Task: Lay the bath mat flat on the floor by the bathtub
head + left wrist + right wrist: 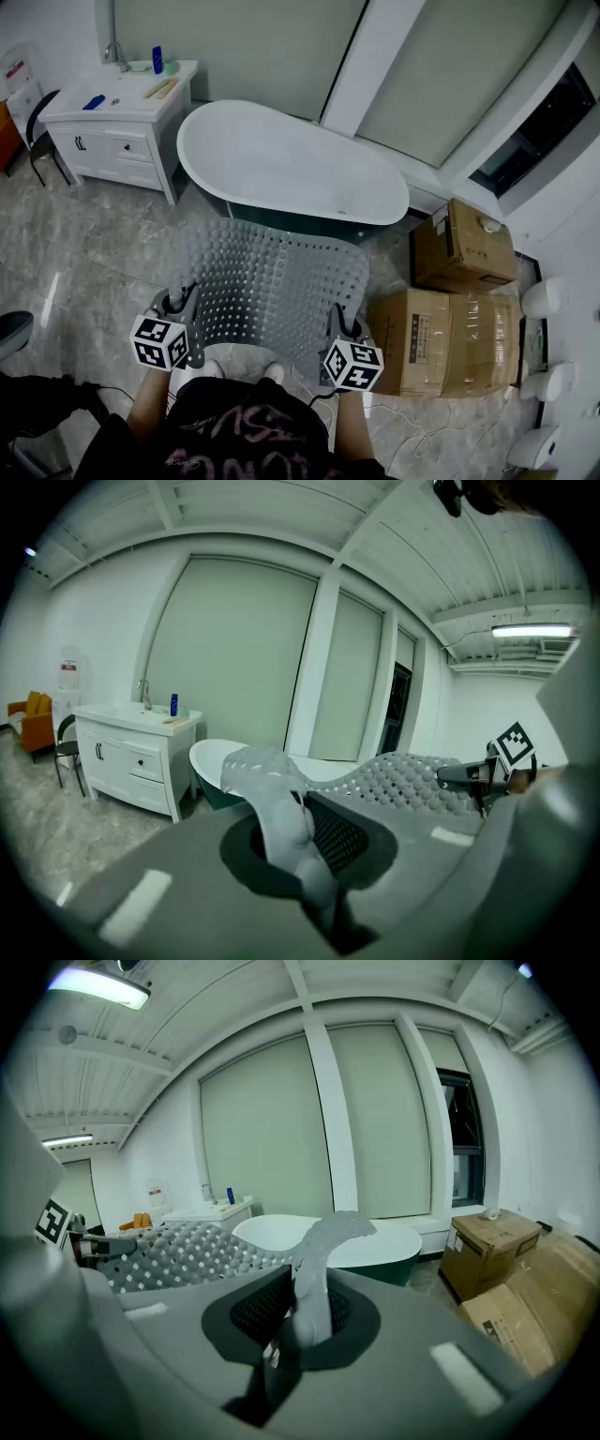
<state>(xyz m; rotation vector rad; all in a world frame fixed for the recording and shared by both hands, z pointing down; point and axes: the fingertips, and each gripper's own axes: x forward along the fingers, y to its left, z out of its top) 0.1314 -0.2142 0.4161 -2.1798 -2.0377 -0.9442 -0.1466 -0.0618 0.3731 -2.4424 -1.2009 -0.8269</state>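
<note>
A grey perforated bath mat [267,286] hangs spread out in the air between my two grippers, in front of the white bathtub [291,164]. My left gripper [178,307] is shut on the mat's near left corner [281,803]. My right gripper [345,328] is shut on its near right corner [314,1279]. The mat's far edge reaches toward the tub's dark base. In each gripper view the mat [178,1251] stretches across to the other gripper [487,771].
A white vanity cabinet [117,127] with a faucet and bottles stands left of the tub. Cardboard boxes [450,337] are stacked on the right, with white fixtures [544,384] beyond. A chair [37,131] sits far left. Marble floor [84,253] lies below.
</note>
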